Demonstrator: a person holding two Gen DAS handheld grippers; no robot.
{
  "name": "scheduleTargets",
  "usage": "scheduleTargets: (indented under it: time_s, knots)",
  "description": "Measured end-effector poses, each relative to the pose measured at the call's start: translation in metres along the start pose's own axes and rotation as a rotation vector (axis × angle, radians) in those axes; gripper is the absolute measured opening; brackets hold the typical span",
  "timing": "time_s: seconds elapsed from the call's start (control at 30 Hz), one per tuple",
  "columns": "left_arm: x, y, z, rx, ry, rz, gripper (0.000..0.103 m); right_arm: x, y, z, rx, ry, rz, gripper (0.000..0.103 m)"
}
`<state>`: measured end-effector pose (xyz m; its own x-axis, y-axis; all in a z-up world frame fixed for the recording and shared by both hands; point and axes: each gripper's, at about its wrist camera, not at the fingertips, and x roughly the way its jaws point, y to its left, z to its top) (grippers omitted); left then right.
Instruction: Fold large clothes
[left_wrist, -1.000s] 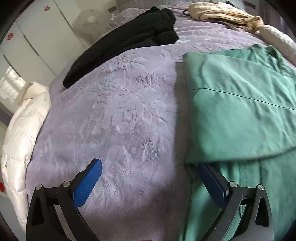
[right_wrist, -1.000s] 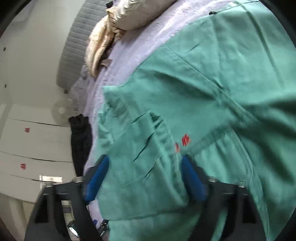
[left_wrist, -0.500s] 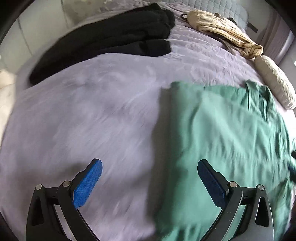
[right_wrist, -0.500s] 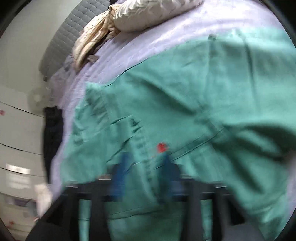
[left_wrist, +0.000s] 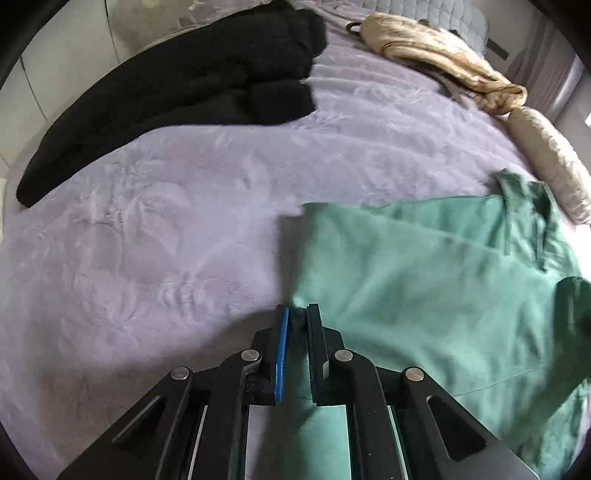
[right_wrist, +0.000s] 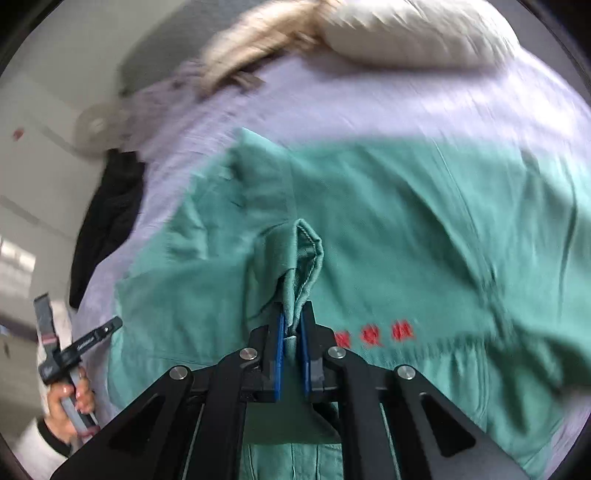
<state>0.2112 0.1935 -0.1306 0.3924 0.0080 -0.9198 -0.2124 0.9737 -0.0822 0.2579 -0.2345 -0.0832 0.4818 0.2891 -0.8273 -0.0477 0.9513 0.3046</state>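
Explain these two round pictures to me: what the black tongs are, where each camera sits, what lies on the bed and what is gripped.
There is no robot here: a person holds a pair of black tongs in each hand, and a fisheye camera on each pair looks forward along its fingers. One picture comes from the left tongs, the other from the right tongs. Both have just closed on the green work shirt: the left on its edge, the right on a bunched fold. The shirt lies on a lilac bedspread, alongside a black garment, a beige garment and a cream padded jacket. In the right tongs' picture the person's left hand shows at the edge.
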Motion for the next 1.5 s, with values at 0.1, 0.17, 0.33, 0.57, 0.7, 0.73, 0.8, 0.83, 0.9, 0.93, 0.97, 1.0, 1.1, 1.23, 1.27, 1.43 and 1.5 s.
scheduleTargets:
  time_s: [0.1,0.17,0.33,0.57,0.7,0.73,0.8,0.83,0.9,0.93,0.97,1.0,1.1,1.23,1.27,1.43,1.5]
  knots:
    - [0.005,0.006,-0.002,-0.008,0.011,0.029,0.011,0.018,-0.012,0.000,0.001,0.053,-0.062,0.011]
    - [-0.001,0.005,-0.003,0.011,-0.004,0.123,0.012,0.033,-0.032,-0.004,0.068,0.099,-0.052,0.013]
    - [-0.036,0.020,-0.018,0.001,-0.023,0.097,0.012,0.008,-0.046,-0.013,0.156,0.056,-0.068,0.024]
    - [-0.067,-0.008,-0.071,0.130,-0.008,0.032,0.012,-0.030,-0.027,-0.038,0.114,0.020,-0.001,0.024]
    - [-0.041,-0.003,-0.098,0.120,0.069,0.072,0.012,-0.003,-0.017,-0.049,0.070,0.077,-0.033,0.022]
    - [-0.041,0.001,-0.102,0.107,0.058,0.060,0.012,0.001,-0.020,-0.051,0.073,0.093,-0.046,0.017]
    - [-0.045,0.005,-0.103,0.096,0.052,0.055,0.012,0.002,-0.033,-0.056,0.117,0.095,-0.016,0.016]
    - [-0.047,0.005,-0.102,0.097,0.059,0.063,0.012,-0.001,-0.037,-0.057,0.137,0.093,-0.001,0.016]
    - [-0.053,0.004,-0.101,0.104,0.070,0.081,0.012,-0.007,-0.044,-0.062,0.172,0.107,0.025,0.016]
    - [-0.057,0.002,-0.100,0.113,0.073,0.093,0.012,-0.009,-0.045,-0.063,0.181,0.114,0.032,0.021]
    - [-0.062,-0.001,-0.100,0.121,0.072,0.101,0.012,-0.013,-0.046,-0.067,0.189,0.125,0.033,0.025]
    - [-0.066,-0.003,-0.102,0.126,0.071,0.105,0.012,-0.016,-0.046,-0.070,0.188,0.131,0.014,0.026]
    - [-0.076,-0.013,-0.105,0.135,0.073,0.098,0.012,-0.033,-0.050,-0.081,0.209,0.131,0.049,0.036]
    - [-0.086,-0.034,-0.111,0.149,0.084,0.085,0.012,-0.052,-0.058,-0.095,0.242,0.124,0.078,0.049]
    - [-0.087,-0.039,-0.113,0.154,0.087,0.080,0.012,-0.056,-0.060,-0.098,0.248,0.124,0.079,0.049]
    - [-0.084,-0.073,-0.127,0.182,0.127,0.054,0.021,-0.075,-0.083,-0.110,0.320,0.112,0.098,0.063]
    - [-0.082,-0.091,-0.129,0.185,0.138,0.063,0.103,-0.083,-0.094,-0.114,0.349,0.095,0.107,0.065]
